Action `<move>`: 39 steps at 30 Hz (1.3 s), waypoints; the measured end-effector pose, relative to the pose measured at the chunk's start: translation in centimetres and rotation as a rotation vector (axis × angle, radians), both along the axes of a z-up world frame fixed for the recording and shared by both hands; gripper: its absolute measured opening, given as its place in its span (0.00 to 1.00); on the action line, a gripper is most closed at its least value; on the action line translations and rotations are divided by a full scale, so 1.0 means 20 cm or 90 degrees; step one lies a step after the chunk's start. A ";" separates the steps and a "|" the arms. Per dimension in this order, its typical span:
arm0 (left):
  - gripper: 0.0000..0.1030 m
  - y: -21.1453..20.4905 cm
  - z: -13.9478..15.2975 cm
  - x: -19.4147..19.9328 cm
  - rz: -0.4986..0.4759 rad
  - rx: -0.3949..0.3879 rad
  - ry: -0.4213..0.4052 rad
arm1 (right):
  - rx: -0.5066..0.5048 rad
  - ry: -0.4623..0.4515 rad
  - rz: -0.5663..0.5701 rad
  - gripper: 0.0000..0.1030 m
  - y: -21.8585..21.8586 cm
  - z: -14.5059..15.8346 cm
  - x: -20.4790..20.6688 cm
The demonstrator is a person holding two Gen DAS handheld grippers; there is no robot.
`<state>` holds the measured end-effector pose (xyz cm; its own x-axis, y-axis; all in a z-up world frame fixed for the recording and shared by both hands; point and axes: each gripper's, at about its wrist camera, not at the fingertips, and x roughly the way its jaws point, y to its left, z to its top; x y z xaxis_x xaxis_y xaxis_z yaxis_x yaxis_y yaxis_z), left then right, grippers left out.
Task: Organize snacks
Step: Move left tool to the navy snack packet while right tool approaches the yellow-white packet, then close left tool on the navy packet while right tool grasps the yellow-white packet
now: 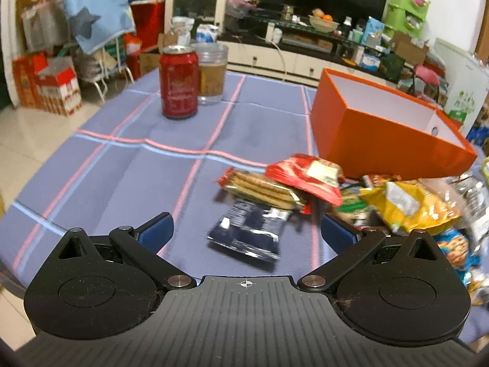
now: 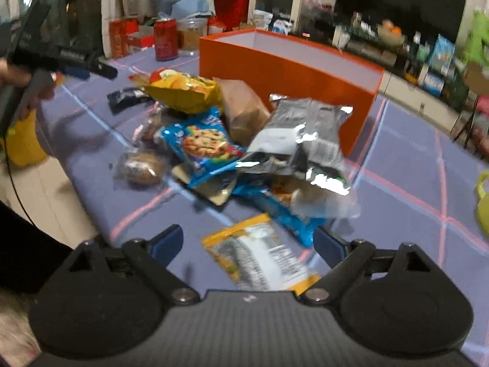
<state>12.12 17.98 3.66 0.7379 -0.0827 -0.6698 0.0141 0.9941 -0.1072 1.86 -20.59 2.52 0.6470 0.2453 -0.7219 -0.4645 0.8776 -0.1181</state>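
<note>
Pick-up step being started; nothing yet seen in orange box (image 1: pixel 382 134).

Left gripper (image 1: pixel 246 229) being held wide, empty, dark blue packet (image 1: pixel 247 232) lying between jaws.

Right gripper (image 2: pixel 247 244) wide, empty, over yellow-edged packet (image 2: pixel 259 253).

Snack pile (image 2: pixel 220 140) at 12 o'clock.

Next: lowering, closing being called for.
</note>
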 end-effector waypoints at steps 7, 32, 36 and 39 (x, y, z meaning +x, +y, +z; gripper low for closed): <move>0.78 0.06 -0.07 0.09 -0.003 -0.023 0.025 | -0.028 -0.008 0.057 0.89 0.00 -0.02 -0.01; 0.75 -0.15 -0.31 0.30 -0.115 0.068 0.069 | 0.019 0.087 0.035 0.84 -0.05 -0.13 0.15; 0.70 -0.16 -0.30 0.29 -0.124 0.073 0.073 | 0.042 0.106 0.017 0.79 -0.07 -0.13 0.17; 0.51 -0.17 -0.29 0.27 -0.140 0.073 0.067 | 0.046 0.108 0.008 0.74 -0.09 -0.13 0.16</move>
<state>17.58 14.62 -2.06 0.6363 -0.1531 -0.7561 0.2260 0.9741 -0.0070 5.16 -22.37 0.02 0.5136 0.3075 -0.8011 -0.4831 0.8752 0.0262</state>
